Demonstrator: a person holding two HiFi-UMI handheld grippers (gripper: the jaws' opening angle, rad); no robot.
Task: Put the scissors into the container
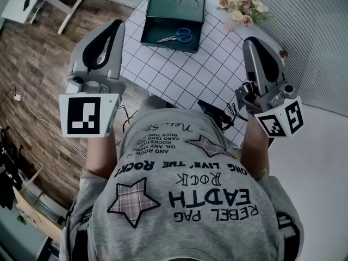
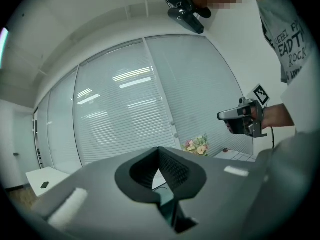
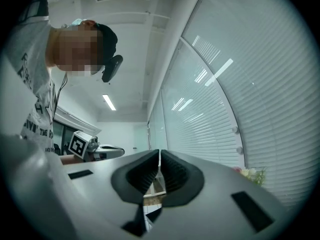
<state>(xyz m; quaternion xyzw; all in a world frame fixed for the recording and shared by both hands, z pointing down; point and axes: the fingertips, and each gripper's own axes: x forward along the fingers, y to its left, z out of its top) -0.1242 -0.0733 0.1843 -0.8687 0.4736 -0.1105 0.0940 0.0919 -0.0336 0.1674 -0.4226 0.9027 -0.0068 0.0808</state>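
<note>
On the gridded table (image 1: 179, 78), far end: scissors (image 1: 176, 36) lie flat inside the open dark green container (image 1: 148, 23); flower bunch (image 1: 239, 7) near it. Left gripper (image 2: 159, 154) and right gripper (image 3: 159, 159) held up, well apart from it, jaws pressed together, both empty

The grey T-shirt (image 1: 185, 200) reads "REBEL PAG EADTH ROCK".

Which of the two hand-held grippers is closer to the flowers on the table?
The right hand-held gripper: the flowers stand at the table corner on its side, the left hand-held gripper at the opposite edge.
</note>
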